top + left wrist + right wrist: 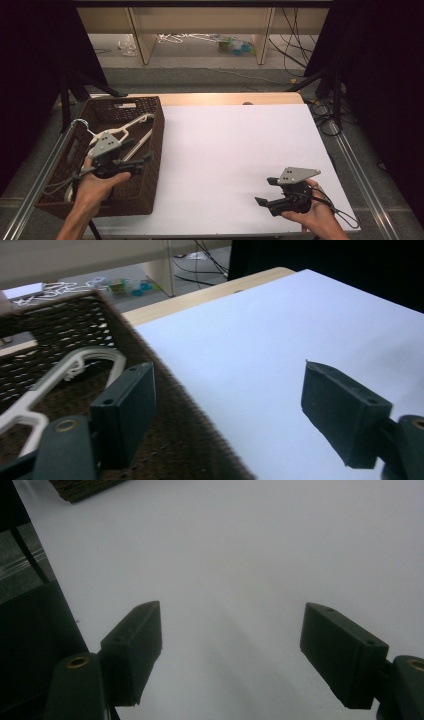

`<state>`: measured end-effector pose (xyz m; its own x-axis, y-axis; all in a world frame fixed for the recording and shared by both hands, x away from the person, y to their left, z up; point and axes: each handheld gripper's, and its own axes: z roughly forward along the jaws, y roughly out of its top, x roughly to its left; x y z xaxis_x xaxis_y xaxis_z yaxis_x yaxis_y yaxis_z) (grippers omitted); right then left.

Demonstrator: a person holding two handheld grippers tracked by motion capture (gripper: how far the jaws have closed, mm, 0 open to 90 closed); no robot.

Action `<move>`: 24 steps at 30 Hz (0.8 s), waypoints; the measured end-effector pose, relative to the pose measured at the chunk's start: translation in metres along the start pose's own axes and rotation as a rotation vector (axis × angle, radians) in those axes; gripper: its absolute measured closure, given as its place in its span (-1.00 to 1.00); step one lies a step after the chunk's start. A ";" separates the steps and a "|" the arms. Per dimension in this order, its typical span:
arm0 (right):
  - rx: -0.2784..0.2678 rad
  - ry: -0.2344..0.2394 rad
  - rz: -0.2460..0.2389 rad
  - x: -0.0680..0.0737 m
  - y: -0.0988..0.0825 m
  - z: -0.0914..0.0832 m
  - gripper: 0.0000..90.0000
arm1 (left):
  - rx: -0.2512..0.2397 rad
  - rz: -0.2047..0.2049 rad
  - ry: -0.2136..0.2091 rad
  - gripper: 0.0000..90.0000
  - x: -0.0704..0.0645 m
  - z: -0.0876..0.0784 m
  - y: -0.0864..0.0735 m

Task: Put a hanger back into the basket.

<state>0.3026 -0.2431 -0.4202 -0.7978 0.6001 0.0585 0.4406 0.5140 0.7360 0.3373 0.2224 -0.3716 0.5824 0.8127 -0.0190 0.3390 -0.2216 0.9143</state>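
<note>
Two claws in view, one in each of the person's hands. Left claw sits over the right-hand wall of a dark brown woven wicker basket, which stands on the left part of the bench, a white-topped surface with a pale wooden strip along its far edge. Jaws of the left claw stand wide apart, nothing between them; in the left gripper view one jaw hangs over the basket's inside and the other over the white bench top, with the basket wall running between them below. White plastic clothes hangers lie inside the basket, tilted against one another, one hook rising past the basket's left rim; in the left gripper view a white hanger lies on the woven floor just beyond the left jaw, not touched by it. Right claw is held low over the bench near its front right corner, well apart from the basket, pointing left across the white top. Its jaws are likewise spread wide and hold nothing; bare white surface shows between them in the right gripper view, with a corner of the basket far off at the top edge.
</note>
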 end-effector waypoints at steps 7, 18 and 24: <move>-0.050 0.003 0.002 -0.003 -0.001 -0.001 -0.44 | 0.007 0.064 -0.065 -0.60 -0.032 0.010 0.002; -0.094 -0.007 0.011 -0.002 -0.002 -0.005 -0.46 | 0.027 0.094 -0.125 -0.63 -0.068 0.020 -0.006; -0.130 -0.020 0.029 -0.001 -0.003 -0.008 -0.47 | 0.028 0.096 -0.155 -0.63 -0.081 0.027 -0.015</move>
<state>0.2986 -0.2497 -0.4172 -0.7767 0.6261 0.0686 0.4053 0.4134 0.8154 0.3050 0.1459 -0.3947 0.7193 0.6947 0.0040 0.2952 -0.3108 0.9035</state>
